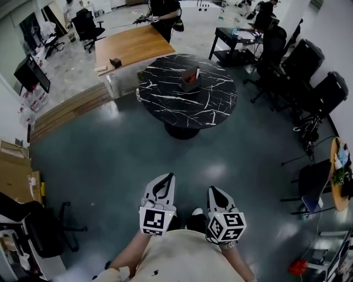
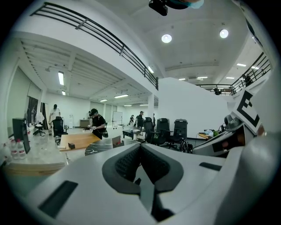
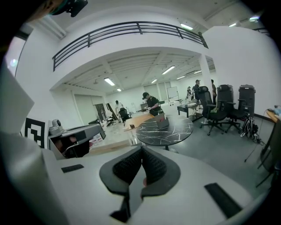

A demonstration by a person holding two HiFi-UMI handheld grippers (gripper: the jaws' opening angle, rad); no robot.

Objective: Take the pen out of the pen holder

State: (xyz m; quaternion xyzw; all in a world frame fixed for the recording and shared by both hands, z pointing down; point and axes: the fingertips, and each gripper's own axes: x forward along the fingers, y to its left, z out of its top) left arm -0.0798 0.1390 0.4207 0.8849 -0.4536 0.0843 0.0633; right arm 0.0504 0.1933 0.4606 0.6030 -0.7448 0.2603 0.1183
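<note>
A dark box-shaped pen holder [image 1: 189, 80] stands near the middle of a round black marble table [image 1: 165, 107], far ahead of me across the floor. Its contents are too small to make out. My left gripper [image 1: 165, 178] and right gripper [image 1: 213, 190] are held close to my body, well short of the table, both shut with nothing between the jaws. The left gripper view shows its jaws [image 2: 140, 146] closed, with the table [image 2: 97, 148] and the holder [image 2: 116, 141] small beyond them. Beyond my right gripper [image 3: 141, 150] in its own view are the table [image 3: 169, 131] and holder [image 3: 161, 121].
Bare grey floor lies between me and the table. Behind the table are a wooden table [image 1: 132, 44], a person [image 1: 164, 14] and a black desk [image 1: 234, 41]. Office chairs [image 1: 309, 60] line the right side. At the lower left are cardboard boxes [image 1: 14, 176] and a chair [image 1: 38, 226].
</note>
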